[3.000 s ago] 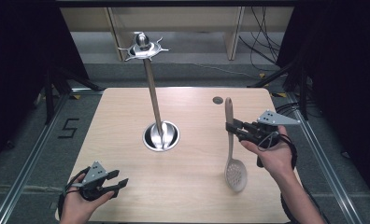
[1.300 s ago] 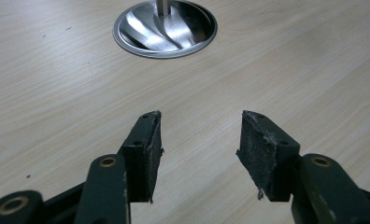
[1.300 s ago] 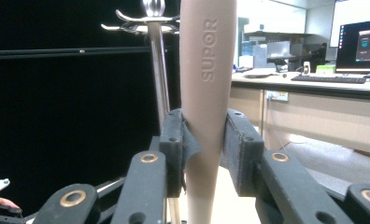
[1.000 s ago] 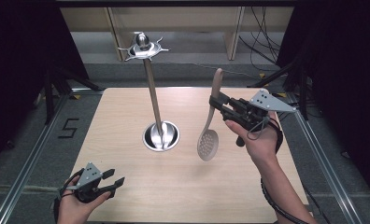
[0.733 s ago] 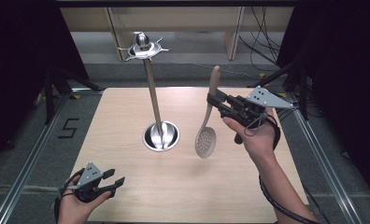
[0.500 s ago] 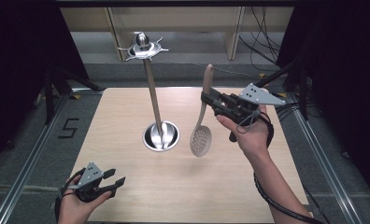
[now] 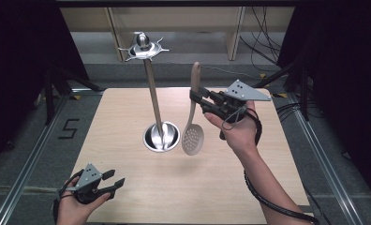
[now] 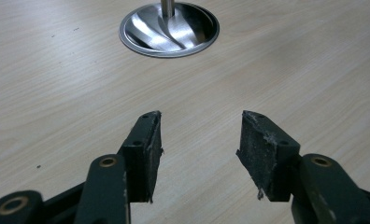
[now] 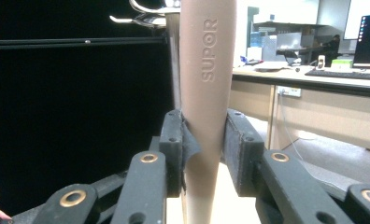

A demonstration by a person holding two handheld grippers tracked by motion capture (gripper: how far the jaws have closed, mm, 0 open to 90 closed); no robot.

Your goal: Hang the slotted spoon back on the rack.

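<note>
At the lower left of the high view, the left gripper (image 7: 109, 180) rests low over the near edge of the wooden table (image 7: 127, 117), its jaws spread wide with nothing between them; in the left gripper view the same left gripper (image 8: 199, 140) shows two worn black pads (image 8: 262, 149) standing apart above bare tabletop, with the round steel base (image 8: 169, 29) of the stand at the top centre of that frame. Moving right in the high view, the utensil stand (image 7: 153, 101) rises from its polished base (image 7: 161, 137) near the middle of the table to a crown of hooks (image 7: 142, 47) at the upper centre. Just right of it hangs the slotted spoon (image 7: 193, 119), lifted clear of the table, its long axis close to vertical: the handle end points up toward the top of the frame, the perforated bowl (image 7: 192, 140) hangs down beside the stand's base, tilted slightly left at the bottom. The right gripper (image 7: 196, 97), right of centre, clamps the handle from the side, about a third of the way down. In the right gripper view the right gripper (image 9: 204, 149) pinches the tan handle (image 9: 206, 84), marked SUPOR, upright between both pads, with the stand's pole (image 9: 174, 70) just behind it.
</note>
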